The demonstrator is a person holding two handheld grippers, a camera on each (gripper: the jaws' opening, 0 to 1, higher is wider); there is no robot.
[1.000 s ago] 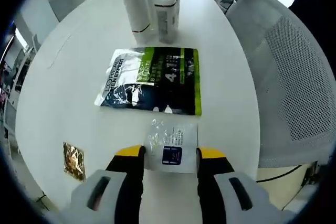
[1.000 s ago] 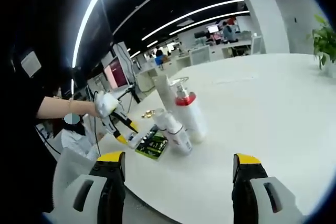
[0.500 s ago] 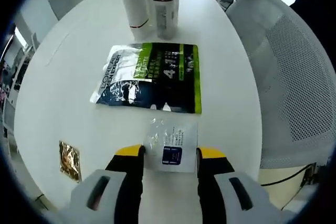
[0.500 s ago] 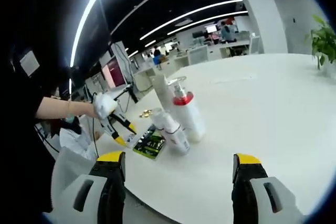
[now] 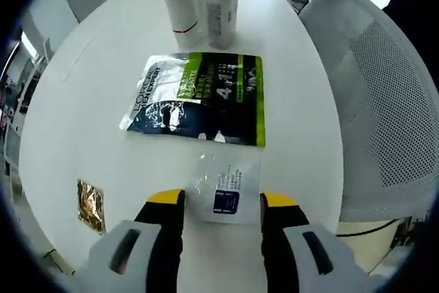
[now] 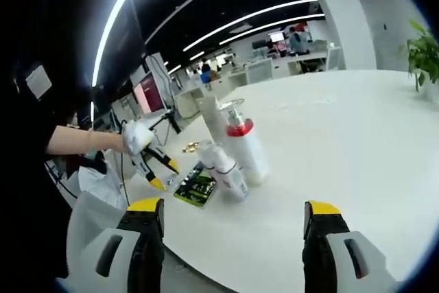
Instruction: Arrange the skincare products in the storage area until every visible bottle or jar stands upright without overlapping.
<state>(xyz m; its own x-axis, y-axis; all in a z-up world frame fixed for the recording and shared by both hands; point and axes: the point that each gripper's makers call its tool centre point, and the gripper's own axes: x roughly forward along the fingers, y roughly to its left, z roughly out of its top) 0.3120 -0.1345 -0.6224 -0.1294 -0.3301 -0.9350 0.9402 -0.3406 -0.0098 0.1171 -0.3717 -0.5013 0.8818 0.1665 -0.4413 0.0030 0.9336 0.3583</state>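
In the left gripper view, the left gripper (image 5: pixel 221 202) is being held over the white table (image 5: pixel 82 108), jaws apart on either side of a small clear sachet (image 5: pixel 223 186) lying flat; contact cannot be judged. Beyond it a green and black pouch (image 5: pixel 199 99) is lying flat. Two bottles (image 5: pixel 202 1) are being cut off at the top. In the right gripper view, the right gripper (image 6: pixel 233 228) is being held wide open, gripping nothing, well apart from the upright bottles (image 6: pixel 236 152).

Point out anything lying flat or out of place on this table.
Three flat packets lie apart from the upright bottles: a green-and-black sachet, a small clear sachet between the left gripper jaws, and a gold foil packet near the table edge.
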